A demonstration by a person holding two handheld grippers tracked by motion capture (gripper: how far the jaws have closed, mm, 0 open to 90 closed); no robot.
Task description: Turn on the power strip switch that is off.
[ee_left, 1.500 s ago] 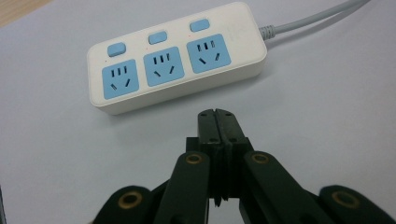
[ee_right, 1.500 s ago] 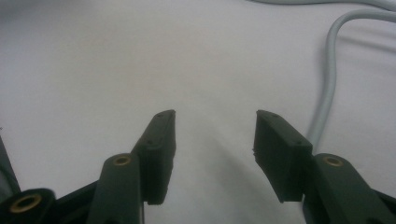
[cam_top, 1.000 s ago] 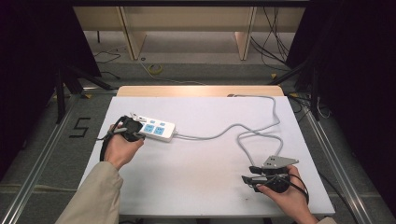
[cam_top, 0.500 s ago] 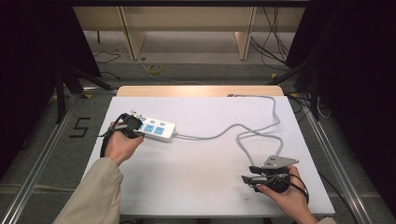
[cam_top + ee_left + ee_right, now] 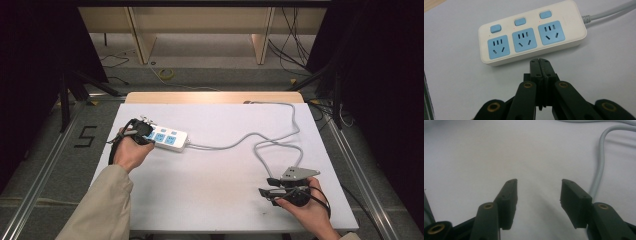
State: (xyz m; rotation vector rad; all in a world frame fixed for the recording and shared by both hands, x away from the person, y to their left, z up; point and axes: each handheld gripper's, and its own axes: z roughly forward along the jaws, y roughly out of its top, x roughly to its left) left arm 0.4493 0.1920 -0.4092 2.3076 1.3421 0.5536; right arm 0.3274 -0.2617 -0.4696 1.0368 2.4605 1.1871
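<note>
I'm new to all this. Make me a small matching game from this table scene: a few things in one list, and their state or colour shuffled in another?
Things:
1. left claw
2. right claw
3. power strip
4. cable

States or colours:
A. jaws apart, nothing between them
B. grey, looping across the table
C. jaws pressed together, just short of the strip
D. white with blue sockets and buttons

Pairs: 1-C, 2-A, 3-D, 4-B
</note>
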